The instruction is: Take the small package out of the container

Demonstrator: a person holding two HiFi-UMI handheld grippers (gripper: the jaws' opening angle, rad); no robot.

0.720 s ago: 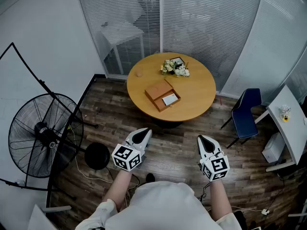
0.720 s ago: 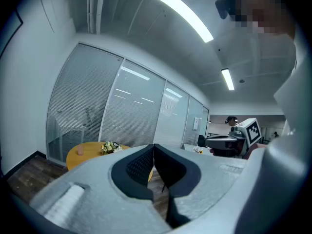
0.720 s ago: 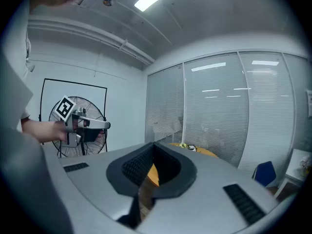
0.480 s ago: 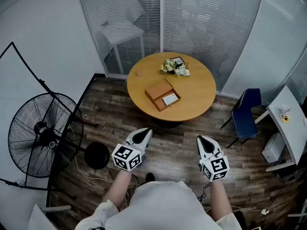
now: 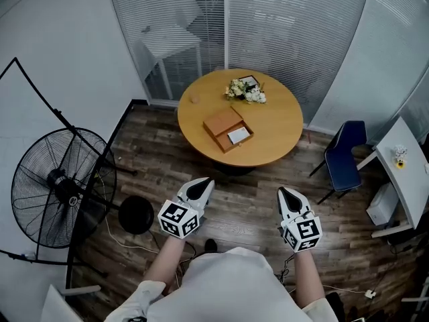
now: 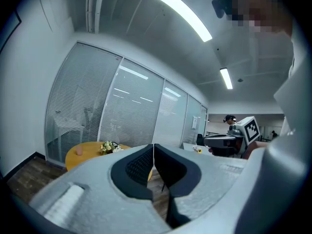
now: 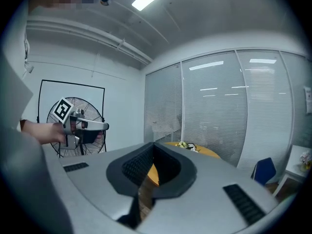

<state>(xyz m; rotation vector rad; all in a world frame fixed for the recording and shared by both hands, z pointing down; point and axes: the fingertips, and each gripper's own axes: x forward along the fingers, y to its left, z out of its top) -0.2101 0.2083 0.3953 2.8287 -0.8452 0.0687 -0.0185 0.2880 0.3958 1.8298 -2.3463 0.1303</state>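
Observation:
An open brown box [image 5: 226,128] lies on the round wooden table [image 5: 268,123], its lid folded back to the left. A small white package [image 5: 238,135] rests inside it. Both grippers hang over the wood floor well short of the table, and nothing sits between their jaws. My left gripper [image 5: 203,182] is shut, its pads meeting at the tip [image 6: 153,145]. My right gripper [image 5: 283,192] is shut too, its jaws touching at the tip [image 7: 153,144]. Each points roughly level toward the table.
A bunch of flowers [image 5: 246,92] and a small pink object [image 5: 194,100] sit at the table's far side. A large standing fan [image 5: 57,186] and a black round base [image 5: 136,217] are to the left. A blue chair [image 5: 343,156] and a white desk [image 5: 402,173] stand to the right. Glass walls with blinds close the back.
Almost nothing: both grippers stay shut in the same place in front of me, and the table sits a touch higher in the head view.

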